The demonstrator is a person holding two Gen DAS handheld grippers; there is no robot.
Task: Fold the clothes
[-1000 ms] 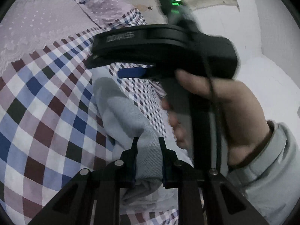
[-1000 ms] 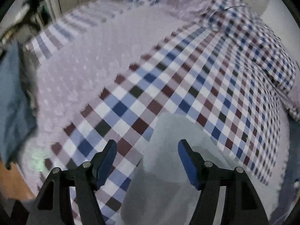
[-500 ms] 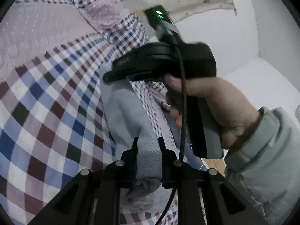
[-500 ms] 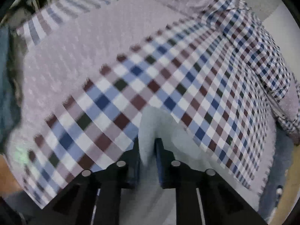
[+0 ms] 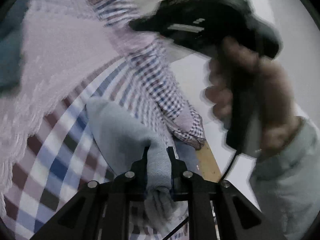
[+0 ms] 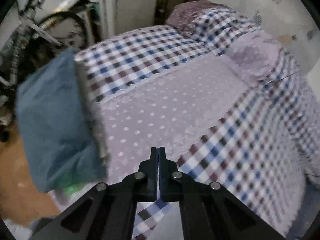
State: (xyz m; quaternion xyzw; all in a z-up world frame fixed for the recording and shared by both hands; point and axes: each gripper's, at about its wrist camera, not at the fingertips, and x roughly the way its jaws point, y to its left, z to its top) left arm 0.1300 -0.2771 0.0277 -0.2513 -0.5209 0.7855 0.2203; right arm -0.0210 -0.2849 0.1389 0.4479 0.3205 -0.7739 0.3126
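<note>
A bed (image 6: 180, 108) fills both views, spread with a checked cover in blue, maroon and white beside a pale pink dotted panel. A blue pillow (image 6: 54, 124) hangs at its left edge in the right wrist view. The pale grey garment (image 5: 124, 128), soft and ribbed, lies on the checks near the bed's edge, one bunched fold rising into the left claw (image 5: 158, 152), which is clamped on it. The right claw (image 6: 158, 152) has its fingers pressed together, nothing visible between them. A hand (image 5: 254, 92) grips the other black device; its white marking is too blurred to read.
</note>
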